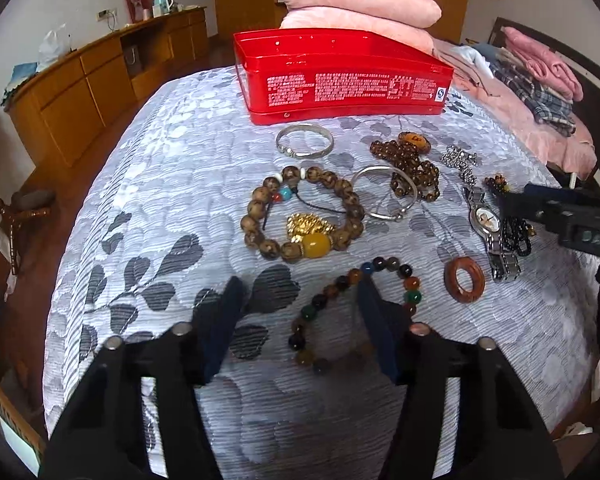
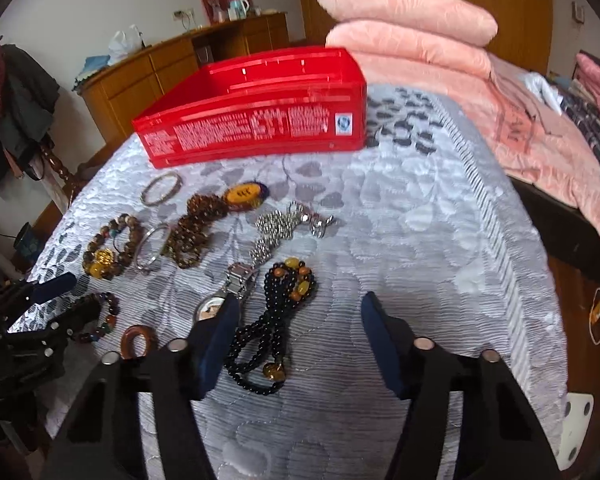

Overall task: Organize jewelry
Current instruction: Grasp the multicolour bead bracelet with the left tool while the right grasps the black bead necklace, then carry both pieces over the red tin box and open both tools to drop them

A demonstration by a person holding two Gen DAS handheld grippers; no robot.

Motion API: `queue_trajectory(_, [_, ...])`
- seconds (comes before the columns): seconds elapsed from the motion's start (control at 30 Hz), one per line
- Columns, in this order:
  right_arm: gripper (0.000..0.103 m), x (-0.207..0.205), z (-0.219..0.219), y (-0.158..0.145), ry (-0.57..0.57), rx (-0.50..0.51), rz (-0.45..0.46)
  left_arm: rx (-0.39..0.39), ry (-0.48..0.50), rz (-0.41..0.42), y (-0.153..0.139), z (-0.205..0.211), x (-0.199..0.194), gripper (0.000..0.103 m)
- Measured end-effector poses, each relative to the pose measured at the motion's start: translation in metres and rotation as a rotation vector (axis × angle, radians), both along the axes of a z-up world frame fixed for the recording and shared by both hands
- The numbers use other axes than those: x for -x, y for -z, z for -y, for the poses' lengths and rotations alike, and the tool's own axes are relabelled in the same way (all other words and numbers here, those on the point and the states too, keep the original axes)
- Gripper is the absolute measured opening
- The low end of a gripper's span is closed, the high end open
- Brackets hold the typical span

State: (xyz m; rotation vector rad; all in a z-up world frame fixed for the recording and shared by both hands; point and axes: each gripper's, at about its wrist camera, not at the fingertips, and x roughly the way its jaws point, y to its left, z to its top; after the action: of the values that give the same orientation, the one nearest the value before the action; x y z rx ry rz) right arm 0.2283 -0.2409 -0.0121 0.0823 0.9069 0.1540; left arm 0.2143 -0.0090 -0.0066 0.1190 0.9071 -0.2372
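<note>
The red box [image 1: 340, 92] seems empty; all jewelry lies before it on the bed [image 1: 140, 200]. Both tools, left [image 1: 300, 304] and right [image 2: 296, 320], are half open, holding nothing.

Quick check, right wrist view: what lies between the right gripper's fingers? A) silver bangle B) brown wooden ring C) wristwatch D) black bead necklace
D: the black bead necklace lies on the bedspread between the open fingers of the right gripper; neither finger touches it yet.
</note>
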Motion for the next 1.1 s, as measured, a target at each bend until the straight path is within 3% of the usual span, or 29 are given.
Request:
queue_trajectory(0.17, [0.044,-0.001,-0.004,0.005,-0.009,0.014,-0.007,0.001,0.003,0.016,-0.001,0.003,-0.002,0.041])
queue_trajectory(0.23, [0.038,-0.002,-0.003,0.005,-0.003,0.017,-0.004,0.005,0.005,0.018,-0.001,0.003,-0.001,0.03])
queue_trajectory(0.27, [0.028,-0.001,-0.003,0.005,-0.004,0.021,0.0,0.012,0.005,0.018,-0.002,0.002,-0.001,0.026])
queue_trajectory(0.33, [0.023,0.0,-0.002,0.005,-0.008,0.018,-0.001,0.066,0.017,-0.003,-0.002,-0.001,-0.001,0.007])
queue_trajectory(0.37, [0.02,0.002,-0.001,0.005,-0.009,0.019,0.0,0.113,0.021,-0.023,-0.002,-0.004,-0.001,0.007])
queue_trajectory(0.57, [0.017,0.007,0.004,0.0,-0.007,-0.004,0.004,0.215,0.019,-0.027,-0.007,-0.01,0.006,0.007])
queue_trajectory(0.83, [0.017,0.009,0.01,-0.033,-0.015,-0.033,0.087,0.272,0.057,0.099,-0.052,0.0,0.013,0.007])
queue_trajectory(1.1, [0.017,-0.022,0.011,-0.074,-0.049,-0.048,0.166,0.307,0.085,0.206,-0.096,0.009,-0.01,0.007])
